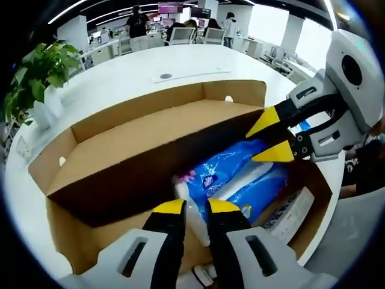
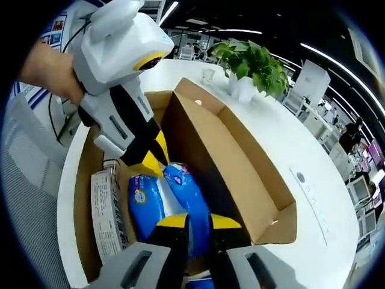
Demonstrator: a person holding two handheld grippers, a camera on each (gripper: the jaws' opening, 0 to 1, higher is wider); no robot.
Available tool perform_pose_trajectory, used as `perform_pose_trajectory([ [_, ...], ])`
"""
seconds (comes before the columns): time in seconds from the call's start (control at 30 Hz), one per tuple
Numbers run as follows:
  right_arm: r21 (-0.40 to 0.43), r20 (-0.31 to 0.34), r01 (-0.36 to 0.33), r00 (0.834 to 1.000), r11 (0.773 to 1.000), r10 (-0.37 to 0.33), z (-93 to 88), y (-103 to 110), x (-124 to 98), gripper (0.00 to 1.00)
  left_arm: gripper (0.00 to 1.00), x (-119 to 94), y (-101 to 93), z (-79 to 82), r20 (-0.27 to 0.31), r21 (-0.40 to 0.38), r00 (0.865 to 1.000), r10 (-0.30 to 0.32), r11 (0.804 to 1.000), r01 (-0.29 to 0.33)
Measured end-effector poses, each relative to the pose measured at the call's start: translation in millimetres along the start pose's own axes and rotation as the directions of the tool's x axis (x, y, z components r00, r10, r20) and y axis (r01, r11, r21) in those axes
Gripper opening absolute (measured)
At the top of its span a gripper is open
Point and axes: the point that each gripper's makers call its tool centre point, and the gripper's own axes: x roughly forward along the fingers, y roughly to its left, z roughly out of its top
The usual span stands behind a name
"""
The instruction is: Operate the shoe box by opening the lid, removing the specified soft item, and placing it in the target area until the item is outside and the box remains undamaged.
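On the white tabletop, near its curved edge: one cardboard shoe box, lid swung back and standing open along the far long side.
Contents: blue-and-white soft pack, lying on the box floor with its long axis along the box's length; a printed paper leaflet just beside it, against the near wall.
Left claw: jaws nearly pressed together, pinching the white end of the soft pack at one short end of the box.
Right claw: jaws close-set over the opposite end of the pack; whether they actually grip the wrap, cannot tell. In the left gripper view it enters from the right with tips at the pack's far end.
Key relation: the pack lies straight ahead of both claws, between them, each at one end of its long axis.
Judged step: lid open, item still inside; lift straight up, clear of the walls.
Also on tabletop: potted plant, towards the far edge.
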Motion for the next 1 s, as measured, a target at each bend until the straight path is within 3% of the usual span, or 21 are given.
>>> perform_pose_trajectory([
  [0.23,0.000,0.014,0.003,1.000,1.000,-0.003,3.3,0.7,-0.1,0.00,0.00,-0.1,-5.0,0.1,0.002,-0.003,1.000,-0.022,1.000,0.022],
  [1.0,0.053,0.096,0.007,0.995,0.999,-0.012,22.7,2.7,-20.9,0.00,0.00,-25.6,-3.4,10.9,0.068,-0.041,0.997,-0.032,0.999,0.035],
])
